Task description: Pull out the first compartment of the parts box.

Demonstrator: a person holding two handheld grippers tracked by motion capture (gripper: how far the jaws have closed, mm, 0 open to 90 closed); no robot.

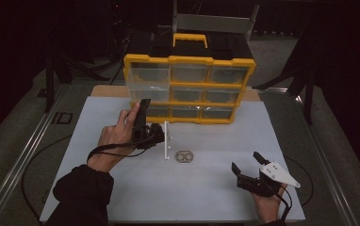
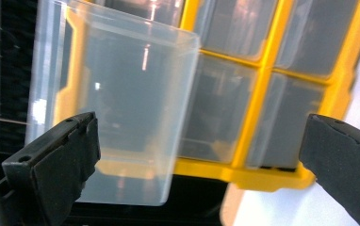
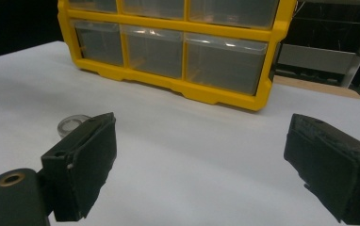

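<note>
From up high, the left gripper [image 1: 143,123] sits by the pulled-out clear drawer [image 1: 147,84] of the yellow organizer [image 1: 187,60]. Left gripper view: jaws wide, drawer between them (not touching). Right gripper view: right gripper [image 3: 199,165] spread wide over the white table [image 3: 192,141].

High view: fixed cam above person's side, looking fwd and down on the whole white table [image 1: 178,197], w/ yellow drawer cabinet [image 1: 187,60] at the far end. Left gripper view — rolled sideways, very close to cabinet [image 2: 263,94] and its pulled-out clear drawer [image 2: 121,108]. Right gripper view — low over table [image 3: 192,155], farther back, facing cabinet's [image 3: 168,80] lower drawers.
</note>
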